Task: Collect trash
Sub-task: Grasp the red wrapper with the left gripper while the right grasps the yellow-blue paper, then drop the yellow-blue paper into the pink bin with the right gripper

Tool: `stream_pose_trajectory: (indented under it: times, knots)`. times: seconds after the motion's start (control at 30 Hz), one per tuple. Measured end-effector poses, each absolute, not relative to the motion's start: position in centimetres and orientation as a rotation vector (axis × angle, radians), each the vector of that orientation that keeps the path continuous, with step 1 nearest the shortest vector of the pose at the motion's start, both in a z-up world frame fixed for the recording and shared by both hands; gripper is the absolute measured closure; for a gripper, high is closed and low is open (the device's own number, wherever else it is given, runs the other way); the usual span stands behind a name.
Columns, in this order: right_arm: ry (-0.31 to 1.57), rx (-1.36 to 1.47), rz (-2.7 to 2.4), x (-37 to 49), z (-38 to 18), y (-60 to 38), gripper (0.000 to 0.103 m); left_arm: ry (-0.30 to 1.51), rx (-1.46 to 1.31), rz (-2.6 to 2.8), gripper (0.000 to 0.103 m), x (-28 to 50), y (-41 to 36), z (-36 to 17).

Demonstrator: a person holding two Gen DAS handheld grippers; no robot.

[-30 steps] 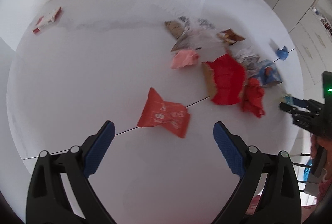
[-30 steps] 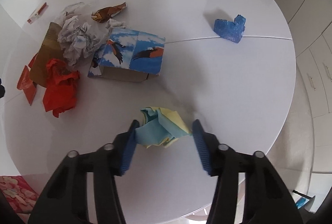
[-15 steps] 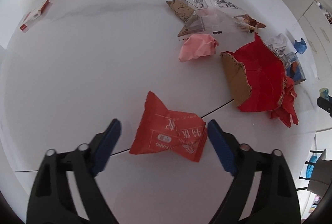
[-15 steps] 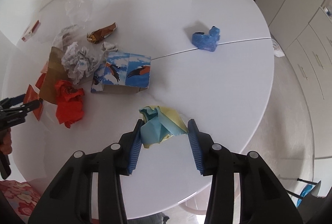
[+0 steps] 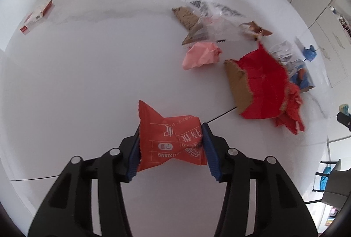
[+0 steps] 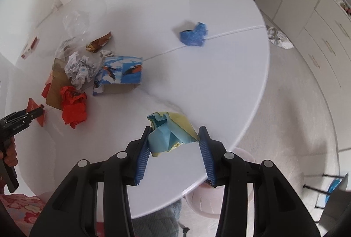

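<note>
My left gripper [image 5: 171,144] is shut on an orange-red snack wrapper [image 5: 169,136], pinched between its blue pads just above the white round table [image 5: 87,61]. My right gripper [image 6: 175,147] is shut on a crumpled blue and yellow paper ball [image 6: 171,131] and holds it raised above the table's near edge. The left gripper's tips [image 6: 33,113] show at the far left of the right wrist view, on the wrapper.
More trash lies on the table: pink paper ball [image 5: 201,54], torn red cardboard [image 5: 258,85], blue bird-print box [image 6: 120,72], crumpled red paper [image 6: 73,105], grey paper wad [image 6: 80,68], brown wrapper [image 6: 99,41], blue crumpled piece [image 6: 194,35], red-white packet [image 5: 36,16]. A pink bin [image 6: 210,195] stands below the table's edge.
My left gripper moved onto the orange-red wrapper and shut on it. My right gripper rose and pulled back toward the table's edge with the paper ball.
</note>
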State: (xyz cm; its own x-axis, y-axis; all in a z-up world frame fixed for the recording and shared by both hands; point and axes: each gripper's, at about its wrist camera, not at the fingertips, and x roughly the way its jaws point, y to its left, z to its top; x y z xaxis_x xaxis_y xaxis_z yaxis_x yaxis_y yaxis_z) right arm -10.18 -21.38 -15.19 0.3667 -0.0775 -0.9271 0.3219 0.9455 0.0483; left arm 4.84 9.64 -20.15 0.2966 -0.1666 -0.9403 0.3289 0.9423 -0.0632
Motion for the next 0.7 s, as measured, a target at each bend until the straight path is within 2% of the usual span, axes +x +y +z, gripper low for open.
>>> stream_pose_trajectory:
  times: [0.27, 0.57, 0.67, 0.7]
  knots:
    - [1.210, 0.380, -0.388, -17.5, -17.9, -25.4, 0.059, 1.172, 0.222, -0.492, 0.054, 1.1, 4.7, -13.9]
    - [1.308, 0.532, -0.481, -24.0, -27.8, -29.1, 0.057, 1.101, 0.385, -0.823, 0.054, -4.4, -8.9, -10.6]
    - [1.334, 0.550, -0.487, -25.0, -30.1, -29.8, 0.052, 1.082, 0.451, -0.897, 0.054, -7.0, -12.7, -10.6]
    - [1.344, 0.566, -0.482, -25.4, -31.0, -30.0, 0.046, 1.078, 0.465, -0.914, 0.054, -7.7, -13.7, -10.6]
